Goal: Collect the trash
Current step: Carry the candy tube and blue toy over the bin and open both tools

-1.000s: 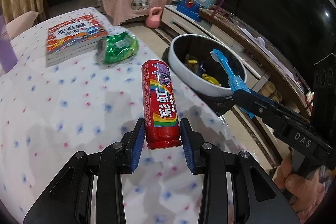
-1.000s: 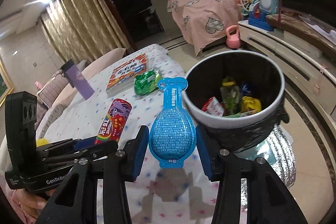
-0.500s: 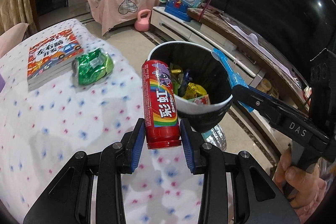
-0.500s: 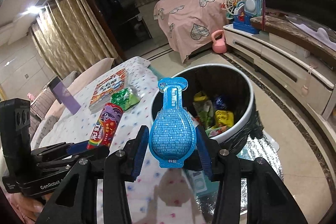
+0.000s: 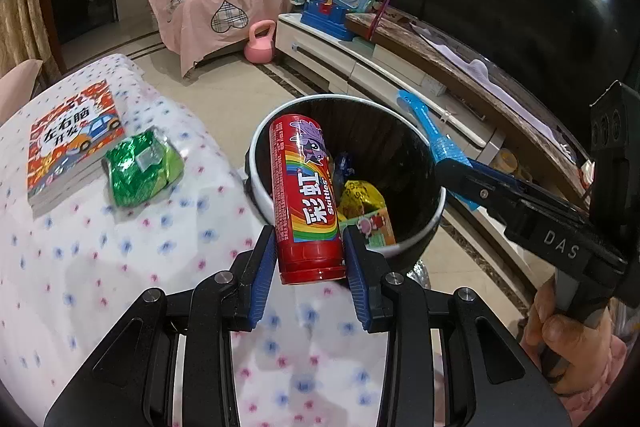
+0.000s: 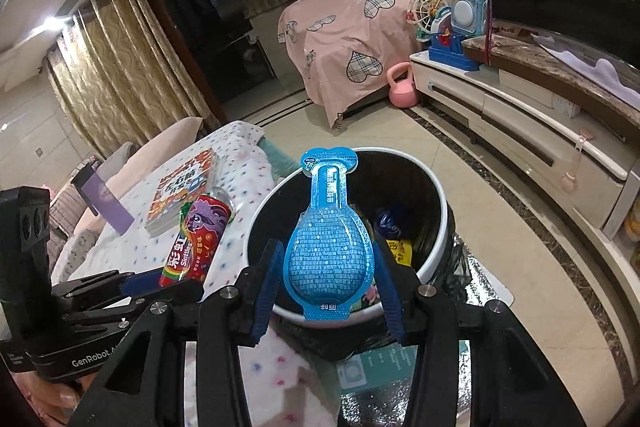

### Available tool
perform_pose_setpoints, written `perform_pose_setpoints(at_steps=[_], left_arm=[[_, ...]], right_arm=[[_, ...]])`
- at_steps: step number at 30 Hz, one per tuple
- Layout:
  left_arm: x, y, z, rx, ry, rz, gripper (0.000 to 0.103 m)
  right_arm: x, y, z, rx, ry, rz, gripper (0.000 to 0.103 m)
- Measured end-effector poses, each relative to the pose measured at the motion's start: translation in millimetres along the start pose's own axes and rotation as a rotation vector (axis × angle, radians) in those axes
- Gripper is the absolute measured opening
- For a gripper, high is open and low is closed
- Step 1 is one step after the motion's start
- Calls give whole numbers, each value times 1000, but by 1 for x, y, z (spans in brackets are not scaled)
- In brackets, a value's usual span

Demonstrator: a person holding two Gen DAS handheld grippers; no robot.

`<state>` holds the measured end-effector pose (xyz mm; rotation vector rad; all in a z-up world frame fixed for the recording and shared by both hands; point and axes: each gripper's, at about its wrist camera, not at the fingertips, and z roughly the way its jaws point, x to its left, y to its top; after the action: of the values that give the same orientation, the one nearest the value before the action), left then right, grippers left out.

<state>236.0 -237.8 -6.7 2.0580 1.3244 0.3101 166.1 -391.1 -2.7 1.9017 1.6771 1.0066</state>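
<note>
The left gripper (image 5: 309,259) clamps a red candy tube (image 5: 306,199) at frame centre, its top over the bin (image 5: 434,215). The right gripper (image 6: 326,281) pinches a blue packet (image 6: 329,251) at centre, before the bin's mouth. A green wrapper (image 5: 140,173) lies left on the table (image 5: 80,267).

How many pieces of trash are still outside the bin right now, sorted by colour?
Red: 1, the Skittles tube in the left gripper.
Blue: 1, the pouch in the right gripper.
Green: 1, the wrapper on the table beside the book.
Total: 3. Both held pieces are at the bin, not yet dropped.
</note>
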Motion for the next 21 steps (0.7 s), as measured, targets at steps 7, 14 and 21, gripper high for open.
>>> perform_pose_setpoints(at_steps=[7,14,21], left_arm=[[-5,18,15,14,7,13,33],[-4,26,33,50,4,11,32],[-8,28,42,68,4,23,33]], right_arm=[[-5,11,13,19,-15,-15,46],[-12,17,30,51,-27,-14,46],[-21,16,40,75,-40,-2,46]])
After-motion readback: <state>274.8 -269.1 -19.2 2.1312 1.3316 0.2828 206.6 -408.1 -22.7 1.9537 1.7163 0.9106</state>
